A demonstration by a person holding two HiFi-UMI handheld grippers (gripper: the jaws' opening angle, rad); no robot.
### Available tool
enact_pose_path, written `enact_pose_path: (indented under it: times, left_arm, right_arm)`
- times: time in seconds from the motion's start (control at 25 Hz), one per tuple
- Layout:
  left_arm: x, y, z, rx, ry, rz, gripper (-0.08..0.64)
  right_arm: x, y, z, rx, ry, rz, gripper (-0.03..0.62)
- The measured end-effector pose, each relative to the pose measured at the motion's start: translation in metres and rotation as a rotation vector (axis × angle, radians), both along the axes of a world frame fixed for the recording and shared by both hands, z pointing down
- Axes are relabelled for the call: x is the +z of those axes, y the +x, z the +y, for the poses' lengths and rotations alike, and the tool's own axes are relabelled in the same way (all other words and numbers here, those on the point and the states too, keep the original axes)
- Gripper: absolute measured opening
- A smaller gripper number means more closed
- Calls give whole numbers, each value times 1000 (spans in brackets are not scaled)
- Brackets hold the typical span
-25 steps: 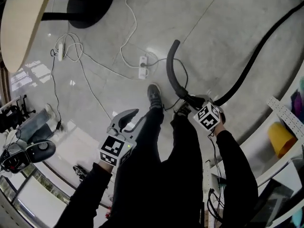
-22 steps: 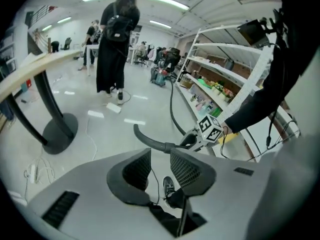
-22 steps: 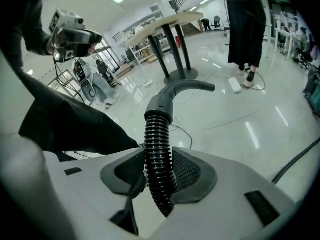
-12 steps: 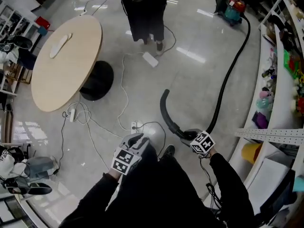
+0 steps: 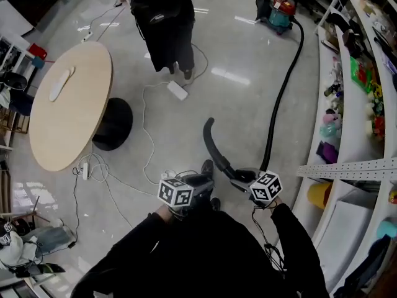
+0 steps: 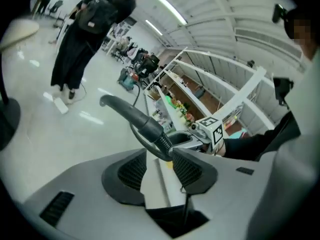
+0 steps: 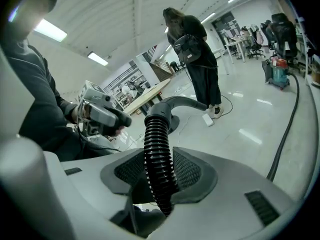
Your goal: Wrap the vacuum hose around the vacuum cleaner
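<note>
The ribbed black vacuum hose [image 7: 158, 149] is held by the right gripper [image 7: 159, 176]. Its jaws are closed partway on the hose, with one pad pressed against each side. In the head view the hose is seen to run from this gripper far across the shiny grey floor [image 5: 236, 54] to the vacuum cleaner [image 5: 278, 9]. The cleaner is stood at the far end of the room, well apart from both grippers. No part of the hose is wound around it. The stiff curved end [image 5: 211, 143] of the hose is stuck out past the right gripper and is pointed away from it. The left gripper [image 6: 161, 168] is held just beside the right one and near the hose. Its jaws are shut tight and nothing is held between them. A round table [image 5: 68, 104] is seen at the left, and a person in dark clothes [image 5: 164, 23] is stood beyond it. White cables [image 5: 149, 148] are spread over the floor between the table and the grippers. White shelves [image 5: 347, 92] filled with small coloured things are lined along the right side.
</note>
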State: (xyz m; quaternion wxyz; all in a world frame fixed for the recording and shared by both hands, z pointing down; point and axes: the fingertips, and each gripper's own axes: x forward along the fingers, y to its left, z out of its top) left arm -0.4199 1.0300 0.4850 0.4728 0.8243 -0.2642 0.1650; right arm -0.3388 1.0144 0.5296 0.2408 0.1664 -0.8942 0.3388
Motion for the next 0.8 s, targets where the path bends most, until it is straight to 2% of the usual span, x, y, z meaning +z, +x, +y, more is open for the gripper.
enact_pose_path:
  times: [0.12,0.28,0.4,0.56,0.64,0.8]
  left_arm:
    - [4,32,-42,19,-111,187,284]
    - [-23,59,-106,28,-153,418,314]
    - [-43,71,-158,18,-157,548,314]
    - [-55,85,-213,37,-170,620,308]
    - [-62,92,-236,59,-180,647,244]
    - [-78,105,-260,134,-190,672,230]
  right_arm:
    - [-26,-1,-27,49,1,-61,176]
    - [-61,-6,-73,119,3,-138,176]
    - [-79,-9,-104,169,1,-187,176]
    - [-84,-11,-141,230,-9,-212,176]
    - [-83,-13,-157,254,-14,-223,176]
    - [-93,-8,-181,307,-22,-291,178]
